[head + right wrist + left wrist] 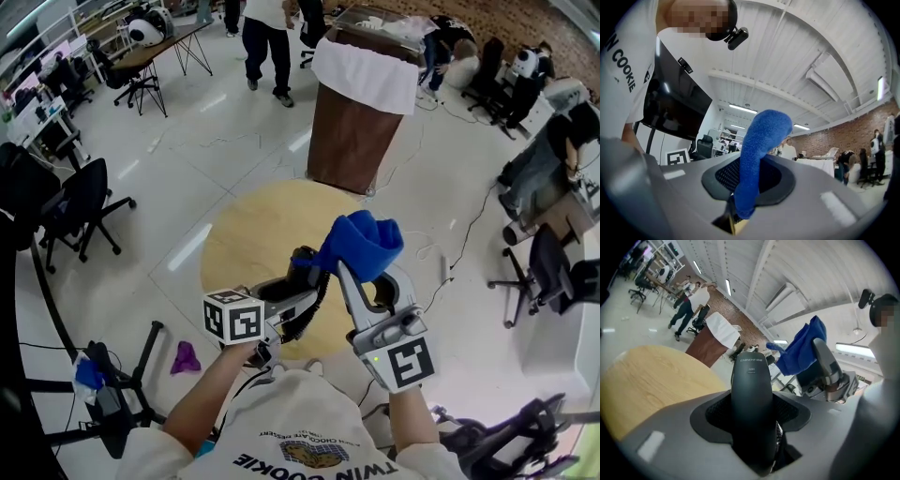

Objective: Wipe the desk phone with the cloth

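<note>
Blue cloth (761, 140) right (handset (751, 394) left)

The handset (751, 394) was smooth black plastic with a dull sheen. The cloth (759, 145) was blue, soft and nappy, like fleece. The right gripper (756, 158) was matt grey plastic with black, finely meshed pads (725, 174). The table (248, 234) had a pale, matt wood-grain top. The floor (187, 159) was glossy white and mirrored the lights. The wall (843, 133) was rough brick.
</note>
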The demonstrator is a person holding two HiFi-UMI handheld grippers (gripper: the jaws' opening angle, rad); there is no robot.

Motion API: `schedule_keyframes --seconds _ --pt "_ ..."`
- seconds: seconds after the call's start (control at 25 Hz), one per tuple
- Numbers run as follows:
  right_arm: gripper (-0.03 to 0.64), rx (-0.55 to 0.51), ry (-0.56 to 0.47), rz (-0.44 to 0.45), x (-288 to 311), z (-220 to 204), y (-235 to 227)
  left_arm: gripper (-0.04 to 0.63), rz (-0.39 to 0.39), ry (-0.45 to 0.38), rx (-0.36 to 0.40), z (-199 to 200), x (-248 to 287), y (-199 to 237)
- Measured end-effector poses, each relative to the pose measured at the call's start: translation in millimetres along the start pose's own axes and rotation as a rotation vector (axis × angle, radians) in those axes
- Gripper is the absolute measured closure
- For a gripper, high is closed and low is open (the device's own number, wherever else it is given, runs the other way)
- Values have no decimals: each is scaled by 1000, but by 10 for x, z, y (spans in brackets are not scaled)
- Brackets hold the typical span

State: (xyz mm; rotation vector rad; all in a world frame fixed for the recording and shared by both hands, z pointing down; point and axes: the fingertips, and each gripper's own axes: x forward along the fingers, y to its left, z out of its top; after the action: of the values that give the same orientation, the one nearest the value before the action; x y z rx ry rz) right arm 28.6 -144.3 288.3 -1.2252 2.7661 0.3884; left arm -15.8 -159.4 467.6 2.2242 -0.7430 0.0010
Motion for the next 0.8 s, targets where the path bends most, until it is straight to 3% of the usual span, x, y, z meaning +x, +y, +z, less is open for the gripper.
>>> schedule_keyframes --seconds 0.08,0.4,0.64,0.8 --pt "554 12 35 -11 -13 -158 59 342 83 19 7 -77 1 185" --pt "554 56 178 -69 -52 -843 220 342 292 73 32 -418 29 773" --pt "554 107 288 -76 -86 -1326 341 342 459 185 5 -781 34 1292" --pt "554 123 302 -75 -61 -1452 368 342 524 260 -2 -933 111 1535"
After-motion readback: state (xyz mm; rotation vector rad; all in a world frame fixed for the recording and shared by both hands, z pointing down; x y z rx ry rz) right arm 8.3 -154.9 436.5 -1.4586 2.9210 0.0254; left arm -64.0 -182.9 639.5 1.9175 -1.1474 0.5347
